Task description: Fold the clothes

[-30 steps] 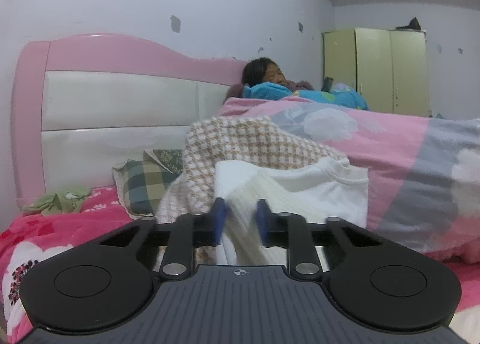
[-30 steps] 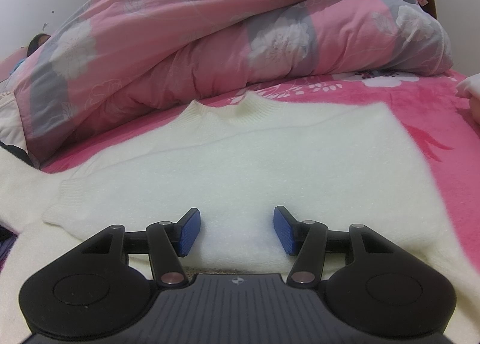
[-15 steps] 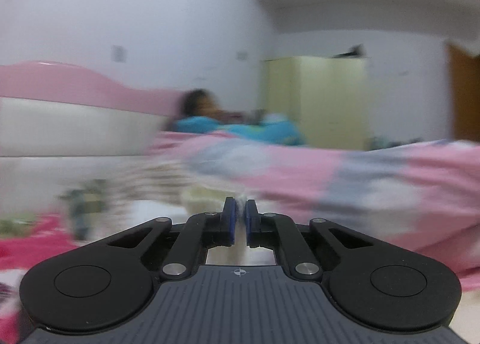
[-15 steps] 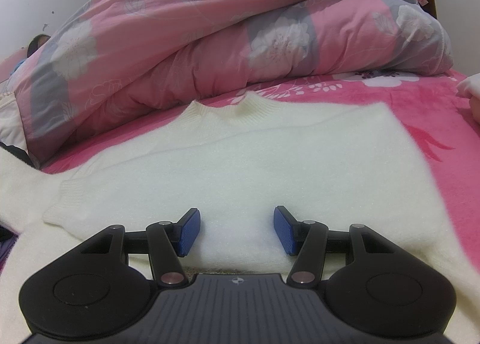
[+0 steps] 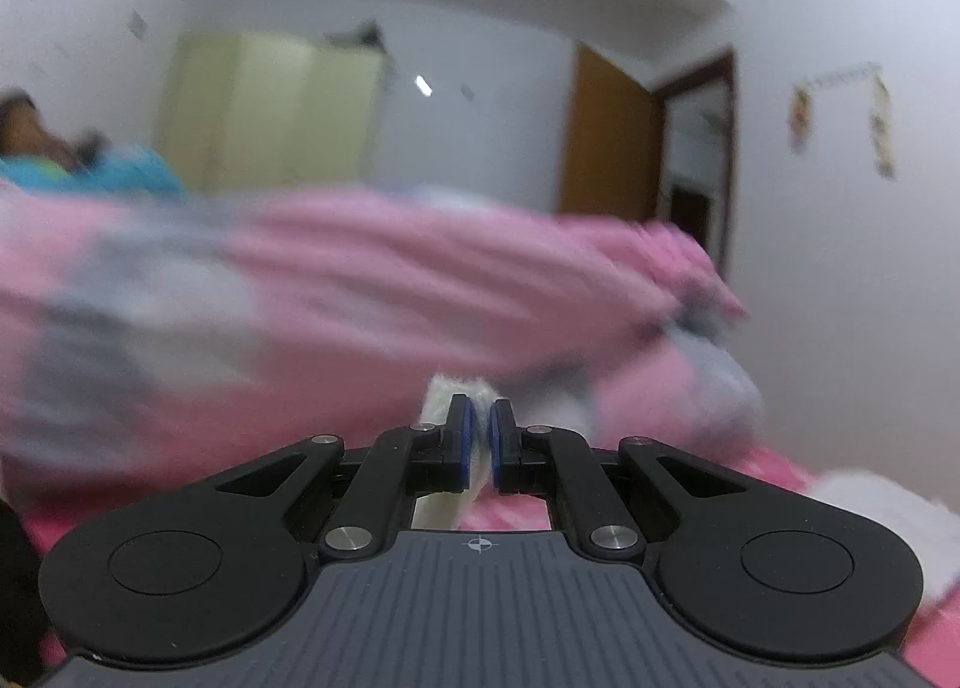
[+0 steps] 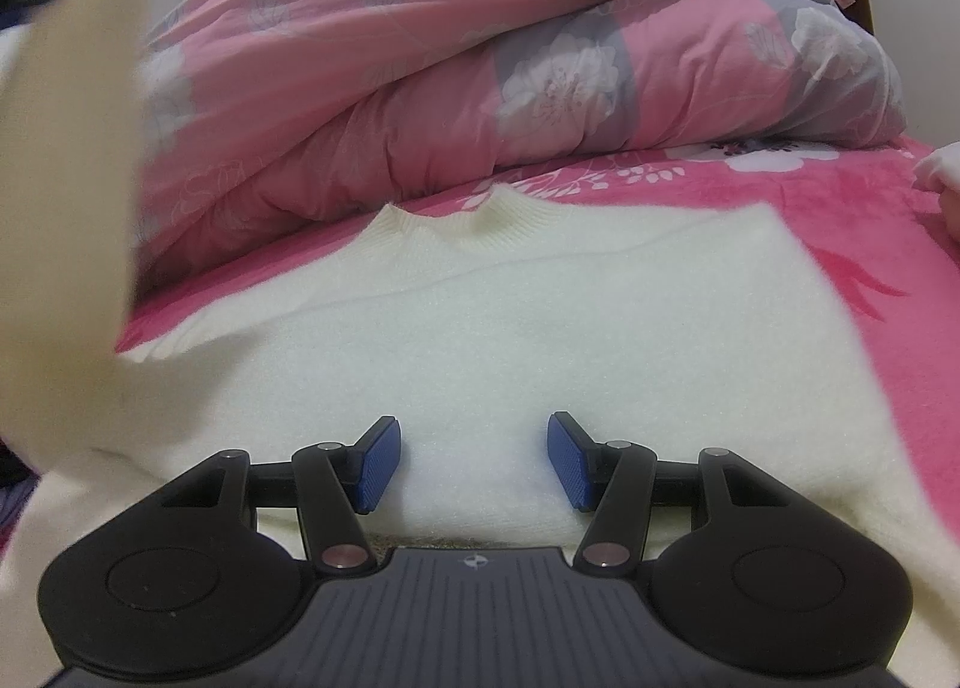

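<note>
My left wrist view is smeared by heavy motion blur: the pink quilt (image 5: 372,292), the wardrobe (image 5: 270,105) and the door (image 5: 606,129) all streak sideways, and only the left gripper (image 5: 478,442) stays sharp. My right wrist view is crisp, softly and evenly lit, with faint shadows under the quilt. A blurred cream sleeve (image 6: 66,196) crosses its left edge. Both views bow at the edges, with dark corners.

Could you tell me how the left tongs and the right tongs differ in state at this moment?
The left tongs are shut on a strip of the cream sweater; the right tongs stand open and hold nothing. The left tongs' view is blurred and faces across the room; the right tongs' view is sharp, looking down over the flat sweater body. Both have blue pads.
</note>
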`<action>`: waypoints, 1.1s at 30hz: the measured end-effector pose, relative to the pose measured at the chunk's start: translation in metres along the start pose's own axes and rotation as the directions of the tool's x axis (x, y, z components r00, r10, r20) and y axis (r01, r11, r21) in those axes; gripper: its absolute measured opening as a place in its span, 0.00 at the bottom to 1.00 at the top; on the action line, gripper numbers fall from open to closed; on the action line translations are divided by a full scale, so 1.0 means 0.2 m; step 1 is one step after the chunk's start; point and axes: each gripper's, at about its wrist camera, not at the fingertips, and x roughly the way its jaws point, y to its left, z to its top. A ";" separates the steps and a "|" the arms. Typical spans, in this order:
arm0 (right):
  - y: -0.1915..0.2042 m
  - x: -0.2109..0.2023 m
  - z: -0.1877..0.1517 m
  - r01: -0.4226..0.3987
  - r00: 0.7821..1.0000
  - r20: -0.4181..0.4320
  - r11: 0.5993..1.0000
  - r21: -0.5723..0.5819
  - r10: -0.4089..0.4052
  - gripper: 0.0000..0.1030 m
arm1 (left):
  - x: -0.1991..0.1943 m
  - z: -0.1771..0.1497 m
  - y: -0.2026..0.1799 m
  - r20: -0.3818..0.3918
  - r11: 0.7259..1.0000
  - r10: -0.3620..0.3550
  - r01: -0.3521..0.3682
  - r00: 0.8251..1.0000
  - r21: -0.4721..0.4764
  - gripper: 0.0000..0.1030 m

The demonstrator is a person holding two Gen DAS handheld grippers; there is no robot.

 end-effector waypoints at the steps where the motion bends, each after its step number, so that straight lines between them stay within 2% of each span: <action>1: 0.00 0.00 0.00 -0.003 1.000 0.001 1.000 0.004 0.003 0.55 | 0.08 -0.06 -0.03 -0.048 1.000 -0.027 0.027 0.999 -0.005 0.05; 2: -0.01 0.00 0.00 -0.005 1.000 0.001 1.000 0.007 0.005 0.55 | 0.14 -0.13 -0.05 -0.108 0.999 -0.053 0.054 0.993 -0.001 0.05; 4: -0.01 0.00 0.00 -0.009 1.000 0.002 1.000 0.011 0.009 0.55 | 0.27 -0.26 -0.09 -0.232 0.994 -0.104 0.108 0.967 0.005 0.09; 6: -0.01 0.00 0.00 -0.010 1.000 0.002 1.000 0.012 0.010 0.55 | 0.33 -0.37 -0.10 -0.334 0.991 -0.121 0.132 0.935 0.013 0.22; 7: -0.02 0.00 0.00 -0.011 1.000 0.002 1.000 0.013 0.011 0.56 | 0.31 -0.40 -0.09 -0.341 0.991 -0.113 0.128 0.933 0.023 0.30; 9: -0.02 0.00 0.00 -0.014 1.000 0.003 1.000 0.016 0.014 0.56 | 0.25 -0.43 -0.08 -0.342 0.992 -0.094 0.115 0.935 0.044 0.38; 12: -0.02 0.00 0.00 -0.016 1.000 0.004 1.000 0.019 0.016 0.56 | 0.13 -0.39 -0.01 -0.308 0.994 -0.079 0.097 0.948 0.045 0.53; 17: -0.03 0.00 0.00 -0.026 1.000 0.005 0.999 0.032 0.026 0.56 | -0.07 -0.29 0.17 -0.297 1.000 0.021 -0.021 0.955 0.004 0.58; 20: -0.07 -0.01 0.00 -0.062 0.998 0.014 0.995 0.075 0.061 0.58 | -0.16 -0.23 0.35 -0.315 0.990 0.093 -0.122 0.944 -0.072 0.60; 26: -0.18 -0.03 -0.01 -0.162 0.987 0.045 0.964 0.211 0.156 0.58 | -0.37 -0.07 0.75 -0.298 0.940 0.217 -0.281 0.930 -0.194 0.60; 29: -0.24 -0.04 -0.01 -0.212 0.977 0.064 0.937 0.279 0.202 0.58 | -0.50 0.09 0.89 -0.225 0.921 0.307 -0.349 0.925 -0.175 0.60; 32: -0.28 -0.04 -0.01 -0.254 0.967 0.083 0.909 0.330 0.240 0.59 | -0.63 0.24 0.95 -0.151 0.907 0.401 -0.415 0.903 -0.073 0.60; 33: -0.28 -0.04 -0.01 -0.266 0.964 0.088 0.902 0.340 0.251 0.61 | -0.66 0.28 0.96 -0.128 0.900 0.428 -0.435 0.895 -0.032 0.63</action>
